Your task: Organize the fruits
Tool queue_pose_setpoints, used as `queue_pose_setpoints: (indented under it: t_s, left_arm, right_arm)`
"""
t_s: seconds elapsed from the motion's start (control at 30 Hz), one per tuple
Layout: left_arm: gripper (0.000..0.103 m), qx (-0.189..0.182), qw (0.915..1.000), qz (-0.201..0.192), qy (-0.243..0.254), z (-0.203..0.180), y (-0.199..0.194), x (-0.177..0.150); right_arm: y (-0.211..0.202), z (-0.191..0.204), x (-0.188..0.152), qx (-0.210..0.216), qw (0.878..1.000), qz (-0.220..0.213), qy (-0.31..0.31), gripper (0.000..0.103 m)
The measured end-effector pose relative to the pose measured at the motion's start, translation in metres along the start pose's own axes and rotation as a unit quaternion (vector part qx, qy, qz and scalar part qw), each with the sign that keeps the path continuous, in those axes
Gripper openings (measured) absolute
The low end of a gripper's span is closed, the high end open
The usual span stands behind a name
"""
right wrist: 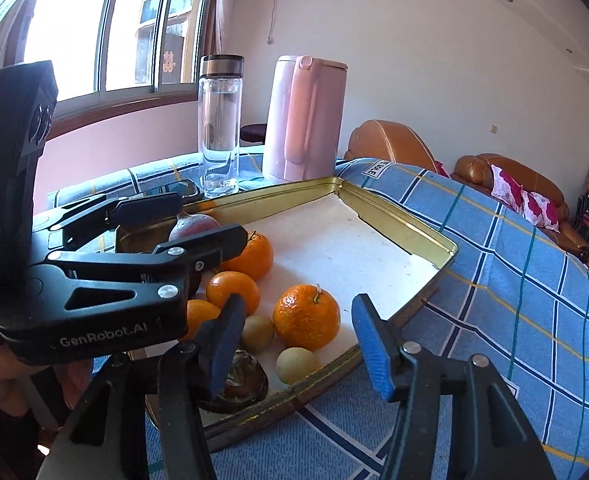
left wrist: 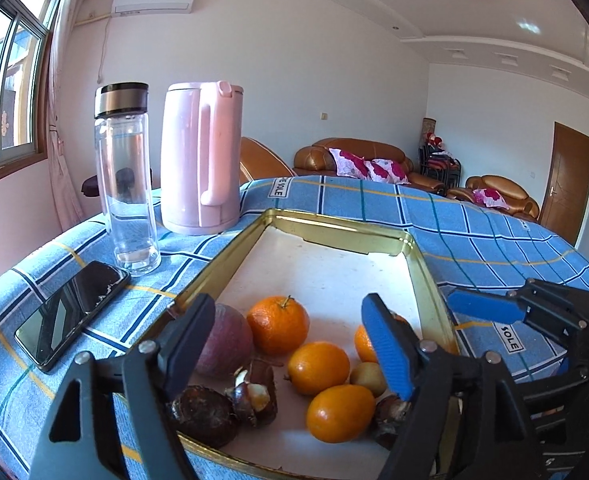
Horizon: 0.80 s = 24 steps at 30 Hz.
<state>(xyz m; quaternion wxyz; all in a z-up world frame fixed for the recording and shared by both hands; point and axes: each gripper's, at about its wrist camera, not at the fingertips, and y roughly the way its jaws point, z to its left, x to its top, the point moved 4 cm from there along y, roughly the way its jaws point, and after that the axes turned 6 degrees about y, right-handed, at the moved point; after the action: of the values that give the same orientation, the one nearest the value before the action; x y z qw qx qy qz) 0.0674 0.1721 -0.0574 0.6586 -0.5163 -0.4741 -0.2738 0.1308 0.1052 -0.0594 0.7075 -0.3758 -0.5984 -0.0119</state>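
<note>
A gold-rimmed tray with a white floor holds several oranges, a reddish round fruit, small yellow-green fruits and dark brown husked pieces, all grouped at its near end. My left gripper is open and empty, hovering over that fruit. My right gripper is open and empty above the tray's near edge, with an orange between its fingers' line of sight. The left gripper shows in the right wrist view; the right one shows in the left wrist view.
A clear bottle, a pink kettle and a black phone stand left of the tray on the blue checked cloth. Sofas and a door lie beyond the table.
</note>
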Motion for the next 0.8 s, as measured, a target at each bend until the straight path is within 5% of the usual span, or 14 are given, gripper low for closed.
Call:
queue_pose_setpoints:
  t_s: [0.47,0.63,0.8]
  left_arm:
    - [0.100,-0.002,0.9986,-0.049,0.021,-0.017,-0.034,0.020]
    - [0.103,-0.008,0.9978,-0.057,0.033,-0.025,-0.040,0.023]
    - [0.103,-0.011,0.9972,-0.061,0.042,-0.033,-0.046,0.025]
  right_arm:
    - [-0.051,-0.053,0.000,-0.087,0.991,-0.054,0.082,0.066]
    - [-0.082,-0.063,0.005,-0.117,0.984,-0.099,0.092,0.081]
    - [-0.096,-0.067,0.005,-0.119,0.981,-0.116,0.099,0.082]
